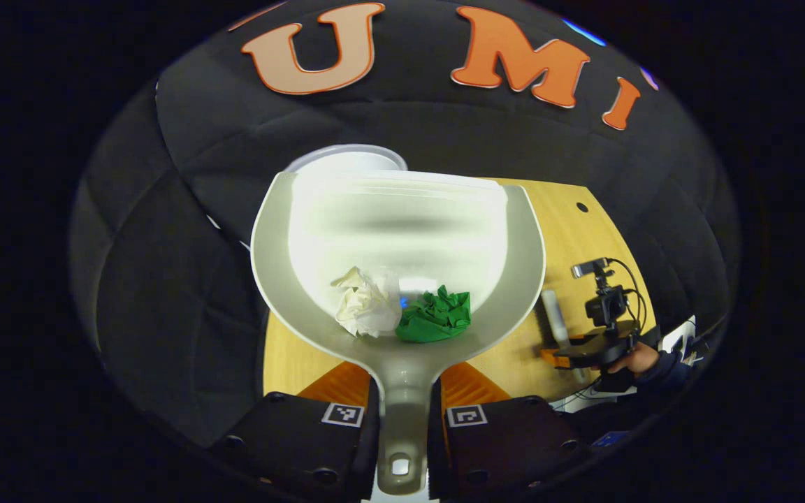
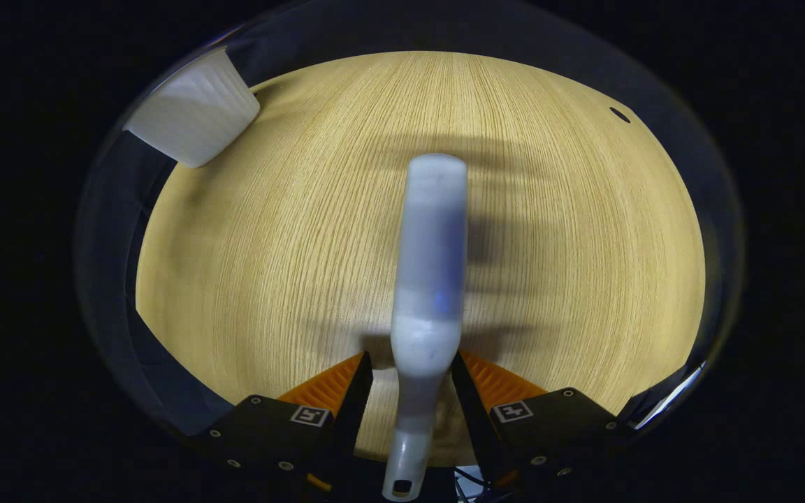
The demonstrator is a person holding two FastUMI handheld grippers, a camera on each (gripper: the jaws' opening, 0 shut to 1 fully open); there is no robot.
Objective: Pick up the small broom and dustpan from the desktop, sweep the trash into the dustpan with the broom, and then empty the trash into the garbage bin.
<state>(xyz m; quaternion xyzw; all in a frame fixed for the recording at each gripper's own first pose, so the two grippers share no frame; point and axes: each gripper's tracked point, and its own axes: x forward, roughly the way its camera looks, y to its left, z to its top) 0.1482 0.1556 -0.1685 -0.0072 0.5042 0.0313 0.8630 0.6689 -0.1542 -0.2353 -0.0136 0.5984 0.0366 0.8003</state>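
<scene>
Tongs (image 1: 402,419) clamp the dustpan (image 1: 318,279) holding white (image 1: 366,307) and green paper wads (image 1: 436,318).

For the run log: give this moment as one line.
left gripper: shut on dustpan | trash: two wads in pan | right gripper: shut on broom

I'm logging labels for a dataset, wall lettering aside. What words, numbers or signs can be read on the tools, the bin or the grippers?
No readable text.
dustpan, broom, garbage bin: plain, no lettering to be seen.
left gripper and right gripper: each carries square coded markers, black-and-white patterns, not words or numbers.
</scene>
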